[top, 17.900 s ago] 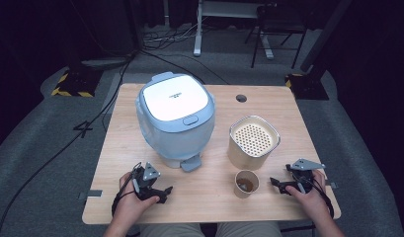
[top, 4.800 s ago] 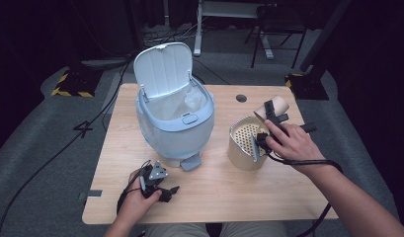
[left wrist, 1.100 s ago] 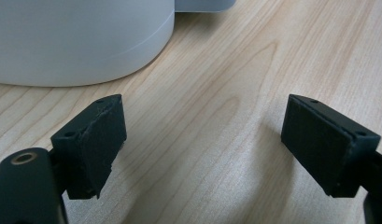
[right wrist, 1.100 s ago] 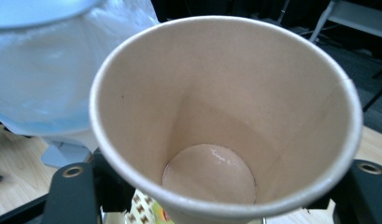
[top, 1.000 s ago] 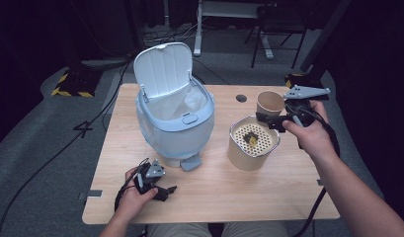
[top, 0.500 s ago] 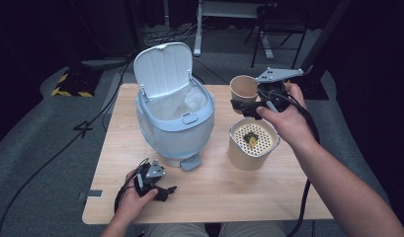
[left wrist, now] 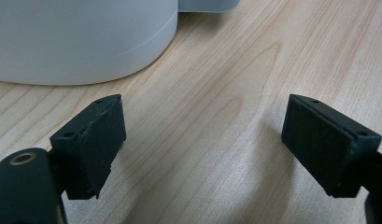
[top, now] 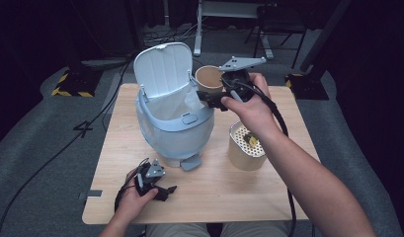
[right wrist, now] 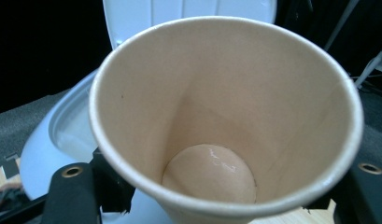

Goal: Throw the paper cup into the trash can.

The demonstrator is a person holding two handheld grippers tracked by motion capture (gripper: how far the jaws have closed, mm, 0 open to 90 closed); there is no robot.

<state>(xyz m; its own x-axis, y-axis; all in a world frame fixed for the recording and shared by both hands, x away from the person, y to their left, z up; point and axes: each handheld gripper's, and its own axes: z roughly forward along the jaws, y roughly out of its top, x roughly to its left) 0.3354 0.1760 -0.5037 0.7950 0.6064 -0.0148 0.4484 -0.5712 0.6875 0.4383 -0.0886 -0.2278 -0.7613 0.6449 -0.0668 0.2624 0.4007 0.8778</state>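
White number 4 marked on grey floor (top: 83, 129)

The blue bin (top: 174, 121) takes up the left-centre of the worktop (top: 268, 197), and its raised lid (top: 163, 69) walls off the far side, so its mouth can be reached only from the front and right. The right hand-held gripper (top: 209, 98) with the paper cup (top: 208, 79) sits at that right edge. The perforated canister (top: 245, 146) blocks the near right. The left hand-held gripper (top: 157, 190) rests on bare wood just in front of the bin, jaws apart. The front strip and the left edge lie free.
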